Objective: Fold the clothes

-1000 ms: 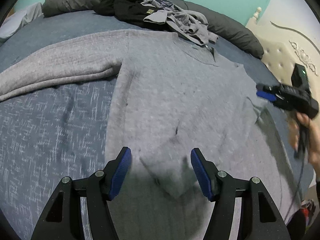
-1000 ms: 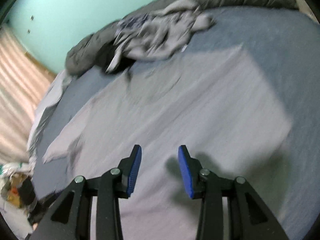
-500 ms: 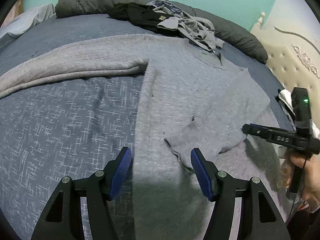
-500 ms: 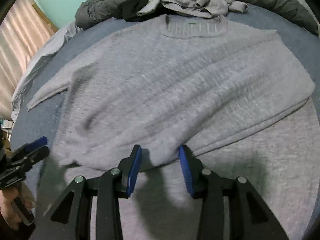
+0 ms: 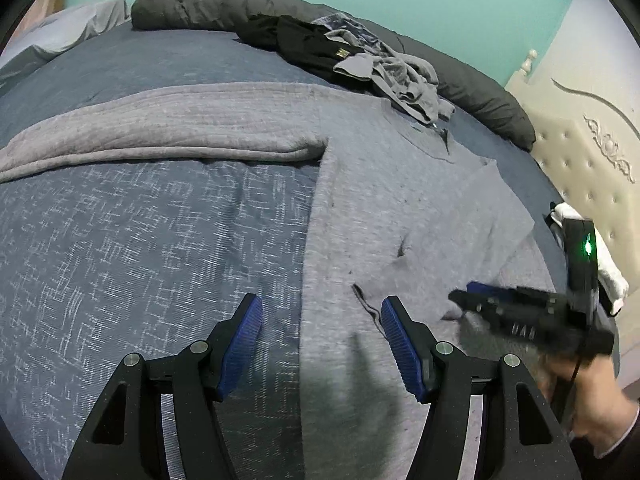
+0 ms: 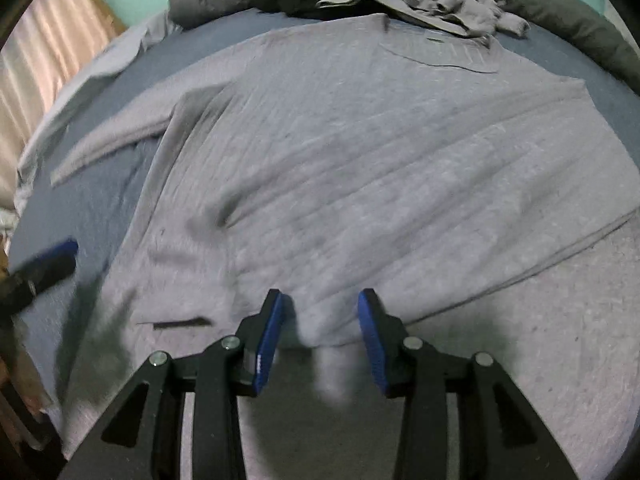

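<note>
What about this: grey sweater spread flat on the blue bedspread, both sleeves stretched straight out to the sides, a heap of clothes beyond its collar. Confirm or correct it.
One thing is wrong. Only one sleeve of the grey sweater stretches out to the side; the other sleeve is already folded across the body, as the left wrist view shows. The rest stands: it lies on the blue bedspread, with the heap of clothes beyond its collar.

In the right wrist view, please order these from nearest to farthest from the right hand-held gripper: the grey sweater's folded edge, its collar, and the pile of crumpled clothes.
1. Folded edge of the grey sweater, between the right hand-held gripper's fingers.
2. Collar, far up, right of centre.
3. Pile of crumpled clothes, just beyond the collar, at the bed's far side.
</note>
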Action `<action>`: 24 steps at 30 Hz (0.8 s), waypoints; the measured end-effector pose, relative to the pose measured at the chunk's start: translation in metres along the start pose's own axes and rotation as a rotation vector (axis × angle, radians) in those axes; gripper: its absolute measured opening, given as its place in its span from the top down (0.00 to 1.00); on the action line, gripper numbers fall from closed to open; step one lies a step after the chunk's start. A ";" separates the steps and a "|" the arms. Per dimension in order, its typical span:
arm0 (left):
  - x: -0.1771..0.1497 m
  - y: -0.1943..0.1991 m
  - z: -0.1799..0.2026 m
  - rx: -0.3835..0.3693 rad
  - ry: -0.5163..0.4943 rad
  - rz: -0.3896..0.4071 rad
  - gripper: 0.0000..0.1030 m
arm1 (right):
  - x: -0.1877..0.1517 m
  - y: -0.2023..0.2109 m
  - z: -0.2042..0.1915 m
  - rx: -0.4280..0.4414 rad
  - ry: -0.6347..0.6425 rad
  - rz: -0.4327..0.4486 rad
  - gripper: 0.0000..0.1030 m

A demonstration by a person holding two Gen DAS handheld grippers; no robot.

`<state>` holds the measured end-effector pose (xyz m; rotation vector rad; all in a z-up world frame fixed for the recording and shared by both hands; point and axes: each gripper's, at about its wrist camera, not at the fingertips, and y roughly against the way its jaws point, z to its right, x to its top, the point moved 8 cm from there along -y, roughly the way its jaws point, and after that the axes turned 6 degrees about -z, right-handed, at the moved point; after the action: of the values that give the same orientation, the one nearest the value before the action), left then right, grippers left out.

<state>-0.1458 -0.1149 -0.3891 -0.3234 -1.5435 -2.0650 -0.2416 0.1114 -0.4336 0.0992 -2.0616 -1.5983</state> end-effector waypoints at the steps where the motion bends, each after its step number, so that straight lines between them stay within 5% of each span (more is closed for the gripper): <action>1: 0.000 0.001 -0.002 0.001 0.002 0.000 0.36 | 0.001 0.003 -0.004 0.015 -0.001 0.014 0.61; 11: 0.000 0.005 -0.015 -0.001 0.025 0.008 0.33 | 0.001 -0.001 -0.035 0.083 -0.002 0.007 0.61; 17: 0.000 0.006 -0.018 -0.004 0.034 0.011 0.32 | 0.022 0.030 0.000 0.095 -0.110 0.138 0.61; 21: 0.000 0.004 -0.020 -0.004 0.048 0.010 0.32 | 0.009 -0.001 -0.011 0.153 -0.041 0.026 0.61; 24: 0.001 0.006 -0.025 0.012 0.058 0.021 0.32 | 0.007 0.003 -0.021 0.185 -0.018 0.065 0.61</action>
<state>-0.1405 -0.1401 -0.3914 -0.2723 -1.5114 -2.0310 -0.2376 0.0911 -0.4248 0.0823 -2.1995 -1.3728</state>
